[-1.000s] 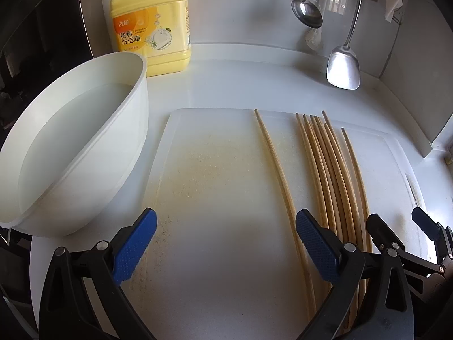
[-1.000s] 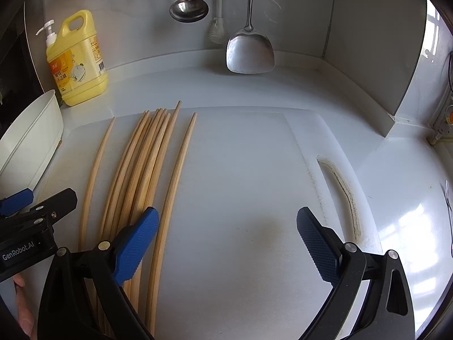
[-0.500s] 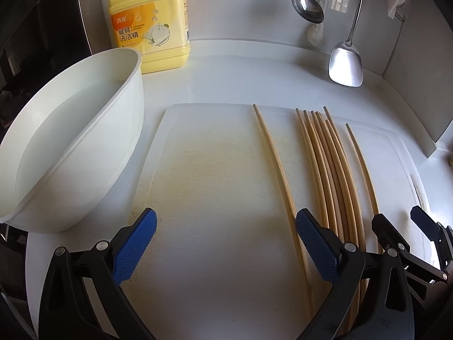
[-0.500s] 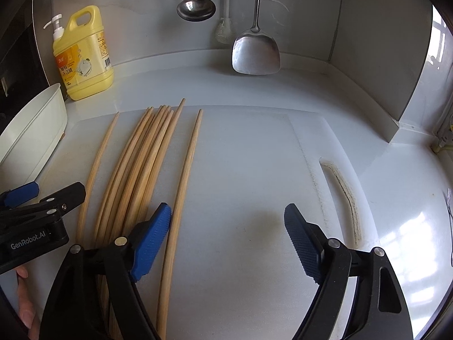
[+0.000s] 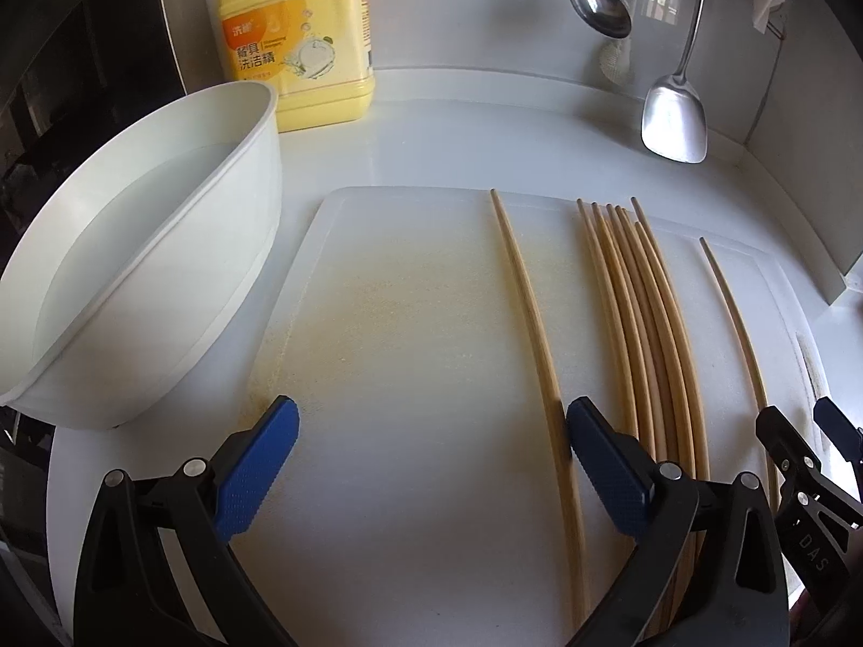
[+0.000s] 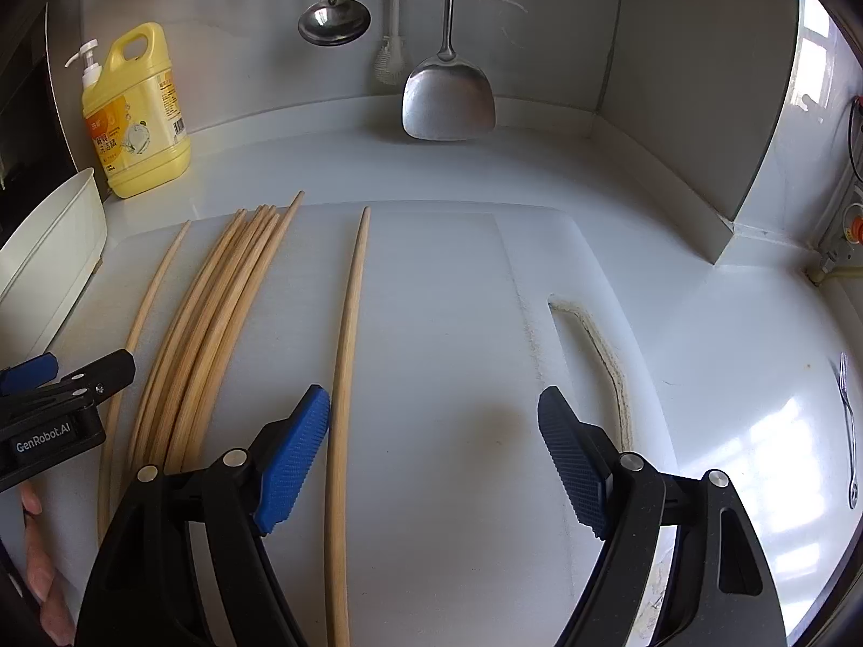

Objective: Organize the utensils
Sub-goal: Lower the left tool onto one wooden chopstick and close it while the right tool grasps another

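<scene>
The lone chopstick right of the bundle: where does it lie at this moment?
In the right wrist view, the lone chopstick lies on the cutting board, apart from the bundle on its left, its near end between the open right gripper fingers.

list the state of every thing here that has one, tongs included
left tongs: open, empty, over the board
right tongs: open, empty, one chopstick lying between the fingers
chopstick bundle: flat on the cutting board, bunched together
single chopstick: flat, apart to the bundle's right
leftmost chopstick: flat, apart from the bundle
bowl: upright, holding water
detergent bottle: upright
ladle: hanging
spatula: hanging
</scene>
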